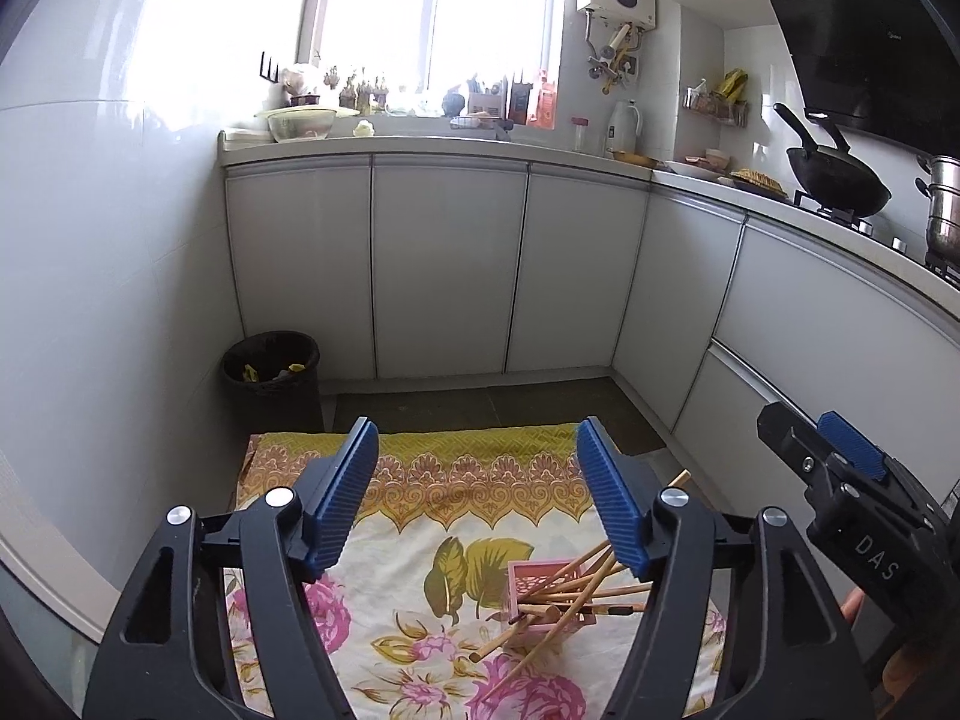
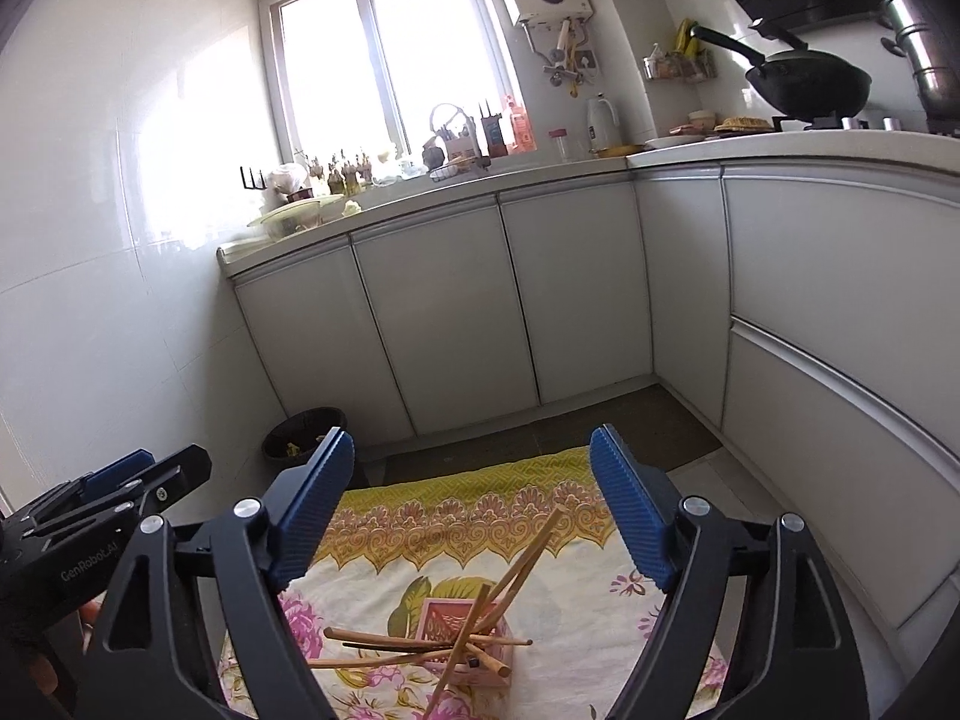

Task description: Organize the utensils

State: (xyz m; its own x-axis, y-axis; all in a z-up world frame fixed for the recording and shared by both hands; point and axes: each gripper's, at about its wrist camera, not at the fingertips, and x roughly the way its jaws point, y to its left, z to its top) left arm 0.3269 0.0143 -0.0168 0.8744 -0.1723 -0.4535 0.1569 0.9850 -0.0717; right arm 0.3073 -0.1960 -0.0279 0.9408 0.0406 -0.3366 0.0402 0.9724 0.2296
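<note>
A pink slotted utensil holder (image 1: pixel 531 591) (image 2: pixel 447 630) lies on a floral cloth (image 1: pixel 420 570) (image 2: pixel 570 570). Several wooden chopsticks (image 1: pixel 576 588) (image 2: pixel 480 618) lie crossed in and over it, some sticking out onto the cloth. My left gripper (image 1: pixel 480 492) is open and empty, held above the cloth, with the holder below and right of its middle. My right gripper (image 2: pixel 474 504) is open and empty, above the holder. Each gripper shows at the edge of the other's view, the right gripper (image 1: pixel 840 456) and the left gripper (image 2: pixel 138 474).
The cloth covers a low table in a narrow kitchen. White cabinets (image 1: pixel 450 264) run along the back and right. A black waste bin (image 1: pixel 273 375) stands on the floor at the left. A wok (image 1: pixel 837 180) sits on the stove at the right.
</note>
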